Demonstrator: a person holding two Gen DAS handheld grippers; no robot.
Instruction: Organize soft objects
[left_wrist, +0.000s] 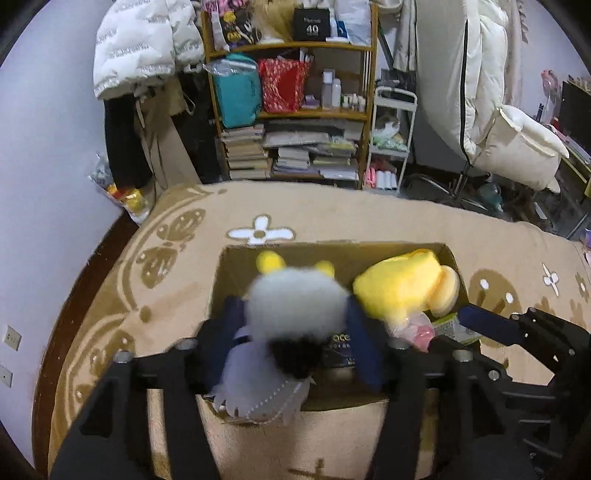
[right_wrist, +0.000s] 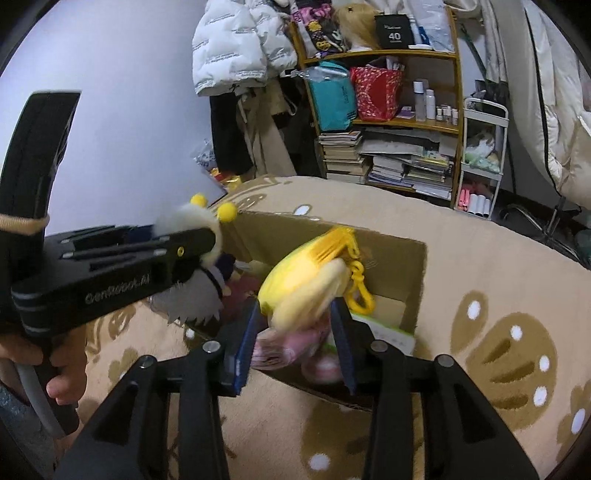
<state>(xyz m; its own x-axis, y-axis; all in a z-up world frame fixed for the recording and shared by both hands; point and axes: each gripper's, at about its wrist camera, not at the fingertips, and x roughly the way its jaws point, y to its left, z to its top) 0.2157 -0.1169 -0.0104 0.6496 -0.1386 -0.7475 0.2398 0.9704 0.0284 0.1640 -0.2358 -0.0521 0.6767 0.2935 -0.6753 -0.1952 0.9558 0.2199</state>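
Over a beige patterned blanket (left_wrist: 332, 218) spread on a bed, two sets of tongs work above an open cardboard box (left_wrist: 236, 266). The left tongs (left_wrist: 295, 332) are closed on a white-haired plush doll (left_wrist: 295, 306) with yellow pom-poms on its head, held over the left half of the box, its grey cape hanging across the near wall. The right tongs (right_wrist: 295, 332) clamp a yellow plush toy (right_wrist: 310, 280) with a yellow plastic clip, held over the right half of the box above a pink soft item (right_wrist: 291, 347) lying inside. The two toys hang near each other but apart. Behind the bed stand a wooden bookshelf (left_wrist: 291, 110) stacked with books and bags, and a white puffer jacket (left_wrist: 140, 40) hanging against the wall.
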